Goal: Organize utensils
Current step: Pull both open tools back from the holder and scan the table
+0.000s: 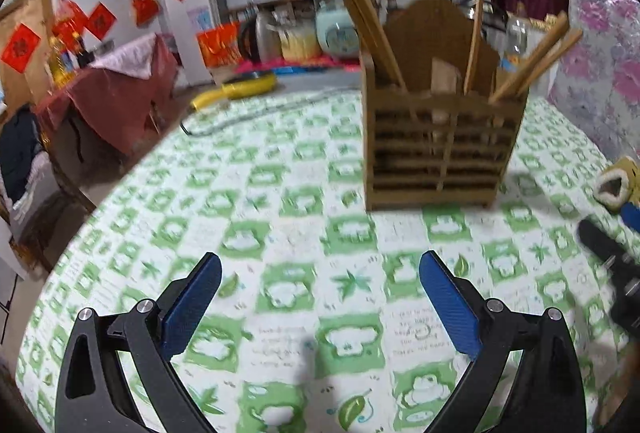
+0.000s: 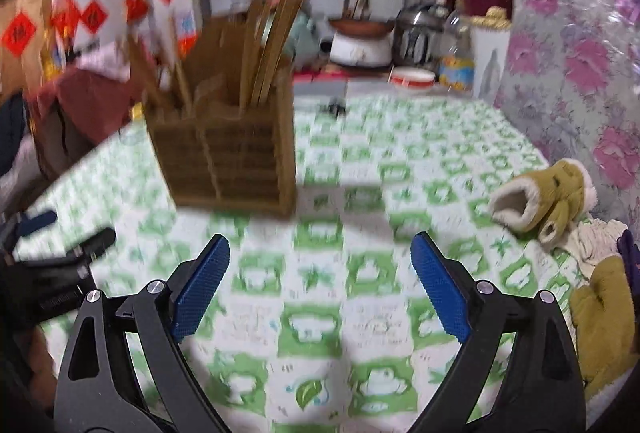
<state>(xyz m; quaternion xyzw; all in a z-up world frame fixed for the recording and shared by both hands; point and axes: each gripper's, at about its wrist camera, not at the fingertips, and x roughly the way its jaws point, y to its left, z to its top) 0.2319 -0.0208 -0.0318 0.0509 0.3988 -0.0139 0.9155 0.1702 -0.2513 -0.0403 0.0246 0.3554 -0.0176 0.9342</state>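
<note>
A: What fills most of both views?

B: A worktop [image 1: 304, 193] under a white cloth with green squares. It takes up the whole lower half of each frame.

A: Where are the utensils?

B: In a slatted wooden caddy [image 1: 440, 149] standing upright on the cloth. In the left wrist view it sits right of centre, in the upper middle. In the right wrist view it sits left of centre. Chopsticks [image 1: 370, 21] lean out of its compartments at several angles. A flat wooden piece stands in the middle compartment; I cannot tell what it is.

A: And the tools?

B: The left tool [image 1: 320, 265] is at the bottom of its own view, blue pads spread wide, nothing between them. The right tool [image 2: 320, 249] is the same in its view: pads spread wide, only bare cloth between them. Each one also shows blurred at the edge of the other's view.

A: Anything smaller on the worktop?

B: Olive fleece-lined mittens [image 2: 548, 197] lie at the right edge of the right wrist view, well apart from the caddy. A yellow item [image 1: 236, 91] lies at the far edge, upper left of the caddy in the left wrist view, too blurred to name.
</note>
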